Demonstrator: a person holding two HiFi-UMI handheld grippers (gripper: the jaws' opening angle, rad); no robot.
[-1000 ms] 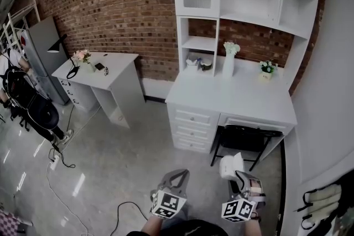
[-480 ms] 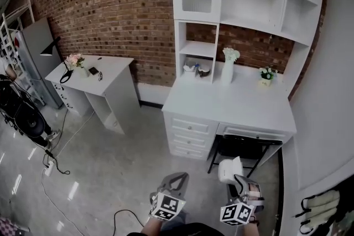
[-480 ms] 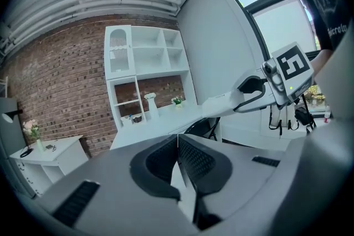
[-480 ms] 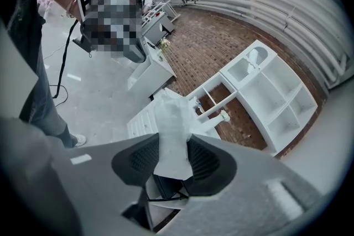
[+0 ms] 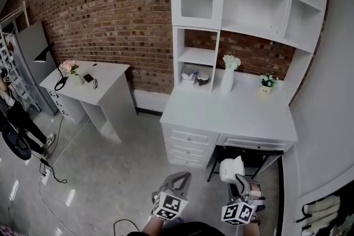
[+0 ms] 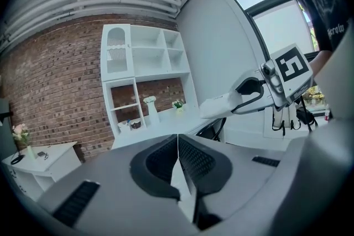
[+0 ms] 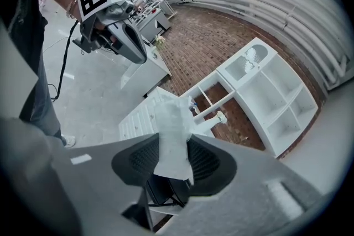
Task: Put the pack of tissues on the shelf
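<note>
Red brick wall [image 5: 110,19] backs the room across the upper left of the head view, above a pale glossy floor. A tall white wooden shelf unit [image 5: 287,14] with open compartments fills the upper right of the frame. It stands on a white drawer desk whose tabletop [image 5: 232,113] sits at centre right. A white vase of flowers [image 5: 228,77] stands on that tabletop, and a black chair [image 5: 243,156] is tucked under it. A smaller white desk [image 5: 88,77] stands at mid left.

Task item: the soft white wrapped pack of tissues [image 7: 172,141] is in the lower right of the head view, off every surface. The right tool [image 5: 237,178] is clenched on its near end, pads pressing both flat sides. The long axis of the pack runs forward out of the jaws, and its free end points toward the desk.

The left tool [image 5: 176,178] is at lower centre, jaws pressed together with nothing between them.

Governing relation: the shelf unit lies ahead of and above the carried pack, and well apart from it. The chair and tabletop edge lie between the two. The right tool is on the shelf unit's side of the frame and is the nearer of the two. In my judgement the task is at the carry stage, with placement not yet begun. The next move calls for closing the gap and then raising the pack to an open compartment.
</note>
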